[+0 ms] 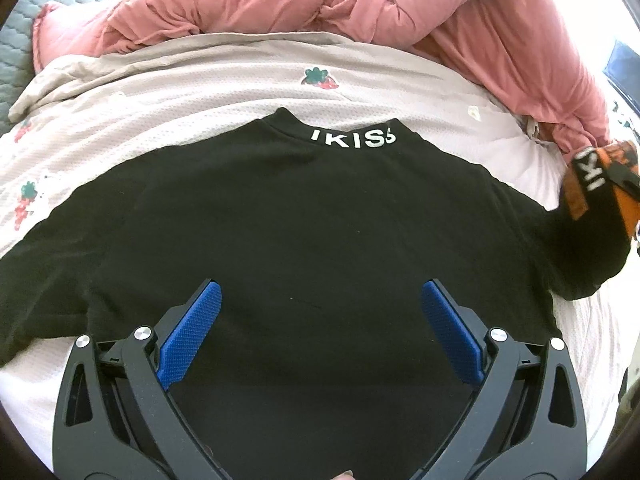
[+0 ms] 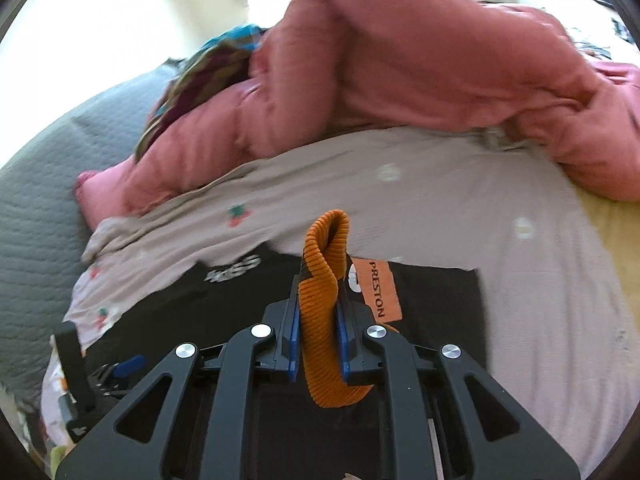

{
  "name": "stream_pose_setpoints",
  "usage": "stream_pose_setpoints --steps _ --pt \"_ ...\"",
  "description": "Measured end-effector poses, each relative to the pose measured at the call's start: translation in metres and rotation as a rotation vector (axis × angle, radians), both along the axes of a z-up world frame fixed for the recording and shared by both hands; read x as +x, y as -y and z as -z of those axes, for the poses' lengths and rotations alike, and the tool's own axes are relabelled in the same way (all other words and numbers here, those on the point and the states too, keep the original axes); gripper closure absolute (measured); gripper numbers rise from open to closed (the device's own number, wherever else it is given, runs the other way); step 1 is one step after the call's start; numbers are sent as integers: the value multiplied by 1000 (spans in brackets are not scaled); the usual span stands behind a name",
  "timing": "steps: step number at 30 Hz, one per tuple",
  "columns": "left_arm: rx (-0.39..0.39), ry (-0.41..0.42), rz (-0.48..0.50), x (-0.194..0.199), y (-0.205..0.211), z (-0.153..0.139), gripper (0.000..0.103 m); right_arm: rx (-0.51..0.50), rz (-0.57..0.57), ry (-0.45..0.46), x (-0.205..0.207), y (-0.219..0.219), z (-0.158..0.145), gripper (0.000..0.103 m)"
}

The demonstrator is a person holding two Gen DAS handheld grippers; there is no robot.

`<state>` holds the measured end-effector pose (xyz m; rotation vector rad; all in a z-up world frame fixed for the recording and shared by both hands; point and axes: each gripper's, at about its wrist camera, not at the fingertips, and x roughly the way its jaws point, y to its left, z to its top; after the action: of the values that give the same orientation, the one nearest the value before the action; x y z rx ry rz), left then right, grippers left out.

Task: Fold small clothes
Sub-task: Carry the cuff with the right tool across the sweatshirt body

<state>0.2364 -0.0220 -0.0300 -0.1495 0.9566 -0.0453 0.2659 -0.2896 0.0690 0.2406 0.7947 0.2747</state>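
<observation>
Black top [image 1: 304, 232] lies flat on the pale strawberry-print sheet [image 1: 224, 80], collar away from the left wrist camera; white lettering "IKISS" [image 1: 354, 138] reads across the collar; sleeves spread to either side.

Left gripper [image 1: 320, 300]: jaws spread wide, blue pads [image 1: 190, 334] well apart, nothing between them; it hangs above the lower body of the top; contact with the cloth cannot be told.

Right gripper [image 2: 318, 312]: jaws pressed together on an orange ribbed cuff [image 2: 324, 280]; the cuff stands up in a folded loop beyond the fingertips and bulges out behind them; beside it an orange patch marked "PRESTON" [image 2: 378, 288] rests over black cloth. In the left wrist view the same gripper shows at the right edge, at the end of the top's sleeve, among orange and black fabric [image 1: 592, 184].

Pink quilt [image 1: 360, 4] heaped along the far side of the sheet; grey quilted cover [image 2: 44, 184] beyond at left; a multicoloured cloth [image 2: 200, 76] tucked behind the quilt.
</observation>
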Motion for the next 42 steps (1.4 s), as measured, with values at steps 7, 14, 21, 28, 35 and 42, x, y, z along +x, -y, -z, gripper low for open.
stream_pose_setpoints --steps 7,14,21,28,35,42 --pt "-7 2 -6 2 -13 -3 9 15 -94 -30 9 -56 3 90" --pt "-78 -24 7 5 -22 2 9 25 -151 -49 22 -103 4 90" --pt "-199 -18 20 5 -30 8 9 49 -227 -21 24 -132 -2 71" --pt "-373 -14 66 11 -27 16 14 -47 -162 -52 21 -104 19 57" --pt "-475 -26 134 24 -3 27 45 -19 -22 -98 4 -41 42 56" --pt "-371 -9 144 34 3 37 99 -55 70 -91 -11 -4 49 55"
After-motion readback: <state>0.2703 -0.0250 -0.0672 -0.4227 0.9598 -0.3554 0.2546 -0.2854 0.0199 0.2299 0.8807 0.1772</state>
